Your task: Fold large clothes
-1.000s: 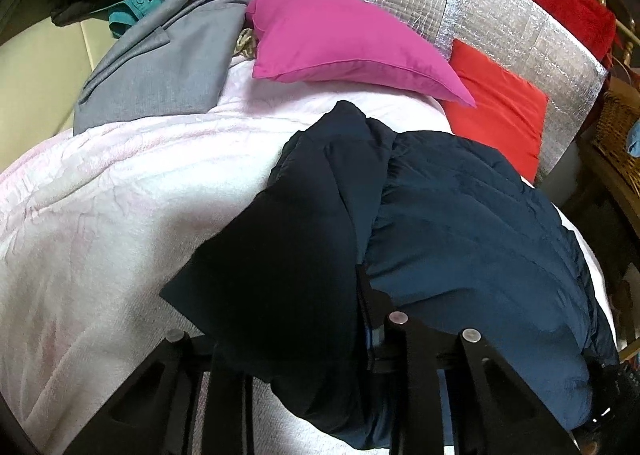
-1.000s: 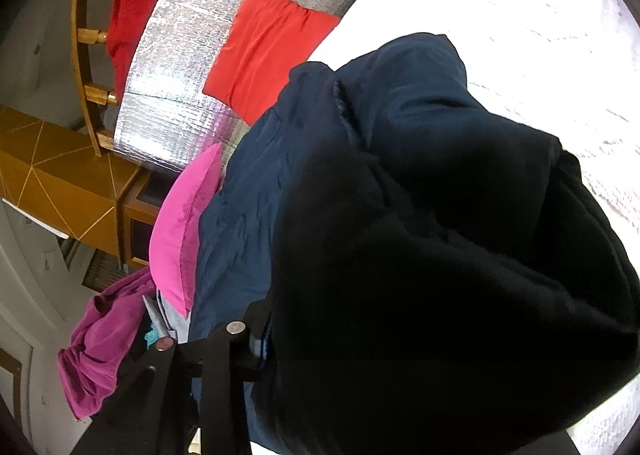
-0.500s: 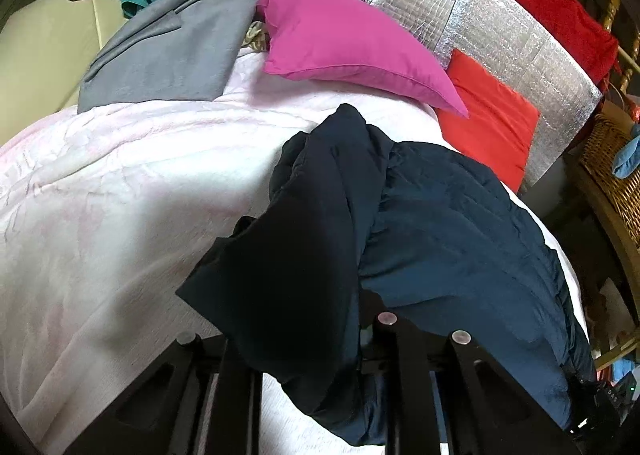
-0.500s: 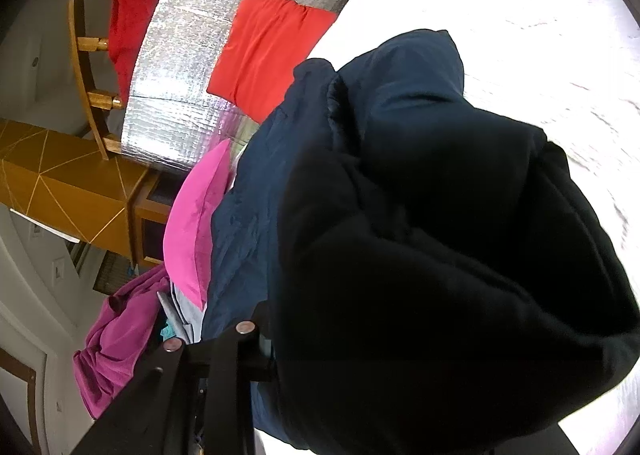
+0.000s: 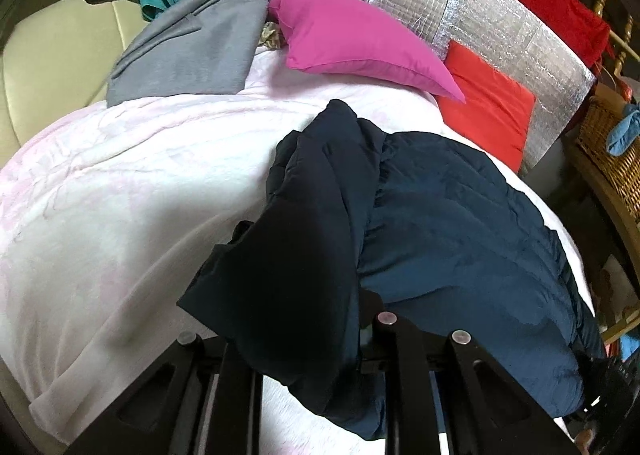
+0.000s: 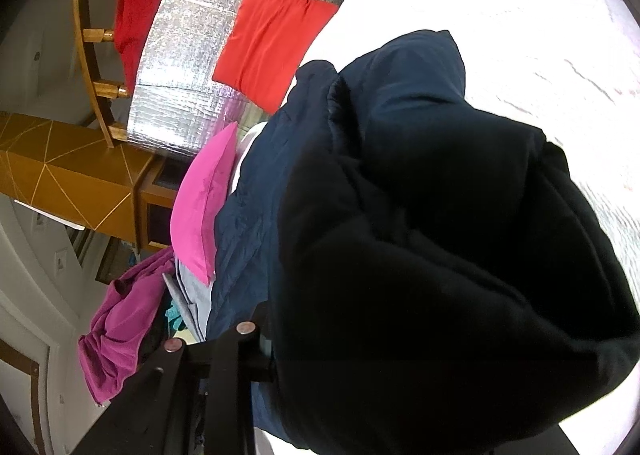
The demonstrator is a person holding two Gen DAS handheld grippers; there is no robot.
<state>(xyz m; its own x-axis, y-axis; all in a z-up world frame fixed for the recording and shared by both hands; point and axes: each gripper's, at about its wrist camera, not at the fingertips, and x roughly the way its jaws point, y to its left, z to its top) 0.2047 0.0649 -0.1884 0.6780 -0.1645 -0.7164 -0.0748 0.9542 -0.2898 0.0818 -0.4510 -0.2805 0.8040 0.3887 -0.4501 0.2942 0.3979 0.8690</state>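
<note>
- Left wrist view: my left gripper (image 5: 304, 339) has dark fabric draped over its tips, so I cannot tell whether it is clamped or slack.
- Beside it, the navy jacket (image 5: 460, 231) lies bunched on the pale pink blanket (image 5: 120, 195), its lower right edge cut off by the frame.
- Farther back I see a grey garment (image 5: 192, 51), a pink pillow (image 5: 352, 39) and a red cushion (image 5: 488, 99).
- Right wrist view: the right gripper (image 6: 256, 339) shows one finger only; the jacket (image 6: 420, 255) hides the rest, so I cannot tell its grip.
- I can read no labels or writing.
</note>
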